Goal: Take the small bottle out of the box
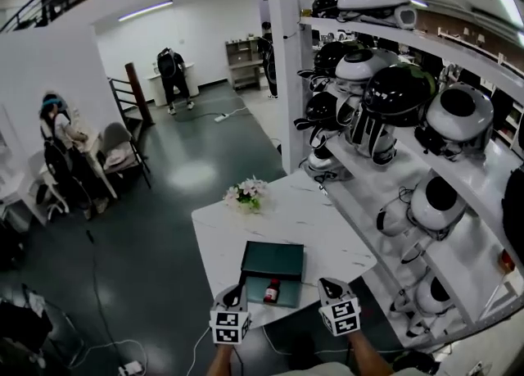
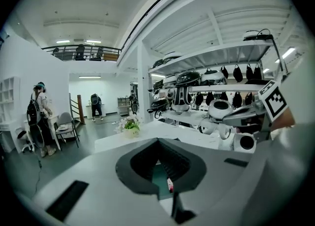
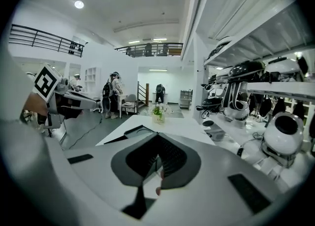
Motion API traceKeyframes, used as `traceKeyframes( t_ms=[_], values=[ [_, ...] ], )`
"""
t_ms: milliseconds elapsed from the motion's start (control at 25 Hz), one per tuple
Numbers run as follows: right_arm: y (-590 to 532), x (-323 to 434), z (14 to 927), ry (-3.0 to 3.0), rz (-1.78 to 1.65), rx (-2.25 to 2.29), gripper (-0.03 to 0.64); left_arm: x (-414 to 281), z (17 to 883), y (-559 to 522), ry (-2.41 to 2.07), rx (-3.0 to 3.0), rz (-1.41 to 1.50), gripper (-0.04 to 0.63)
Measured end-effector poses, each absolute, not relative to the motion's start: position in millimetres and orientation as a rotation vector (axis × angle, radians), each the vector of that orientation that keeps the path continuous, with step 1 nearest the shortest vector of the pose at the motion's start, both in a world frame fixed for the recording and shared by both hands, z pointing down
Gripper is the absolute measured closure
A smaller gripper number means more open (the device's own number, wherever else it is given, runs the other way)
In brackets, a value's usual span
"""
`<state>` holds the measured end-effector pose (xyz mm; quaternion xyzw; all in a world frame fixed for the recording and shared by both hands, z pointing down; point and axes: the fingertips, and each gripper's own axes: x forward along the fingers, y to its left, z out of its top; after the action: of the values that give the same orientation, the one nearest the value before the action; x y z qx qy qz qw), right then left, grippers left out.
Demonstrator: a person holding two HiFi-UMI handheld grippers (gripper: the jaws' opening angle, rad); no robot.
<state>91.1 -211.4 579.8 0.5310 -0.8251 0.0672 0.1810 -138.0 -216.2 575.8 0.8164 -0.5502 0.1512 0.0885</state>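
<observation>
A dark green box [image 1: 273, 260] lies open near the front edge of the white table [image 1: 319, 227], its lid tipped back. Inside its tray stands the small red bottle [image 1: 272, 290], upright. My left gripper [image 1: 238, 293] hovers at the box's left front corner, jaws shut and empty. In the left gripper view the left gripper [image 2: 158, 142] points at the bottle [image 2: 170, 184] and the green tray [image 2: 159, 177] just ahead. My right gripper [image 1: 328, 287] hangs to the right of the box, a little off it, also shut with nothing held. The box lid [image 3: 132, 132] lies left of it.
A pot of flowers [image 1: 247, 192] stands at the table's far left corner. White shelves [image 1: 458, 178] with several round robot heads run along the right side. People stand across the dark floor [image 1: 188, 178], by a chair [image 1: 123, 153] and desks.
</observation>
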Motion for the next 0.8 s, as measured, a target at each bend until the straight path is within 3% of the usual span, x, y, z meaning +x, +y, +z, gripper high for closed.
traceKeyframes(
  t_ms=[400, 800],
  values=[
    [-330, 108, 567, -2.415, 0.165, 1.383, 0.595, -115, 562, -306, -1.742, 2.342, 0.455, 0.577],
    [-375, 106, 594, -2.435, 0.217, 1.303, 0.597, -101, 581, -349, -1.724, 2.3, 0.516, 0.577]
  ],
)
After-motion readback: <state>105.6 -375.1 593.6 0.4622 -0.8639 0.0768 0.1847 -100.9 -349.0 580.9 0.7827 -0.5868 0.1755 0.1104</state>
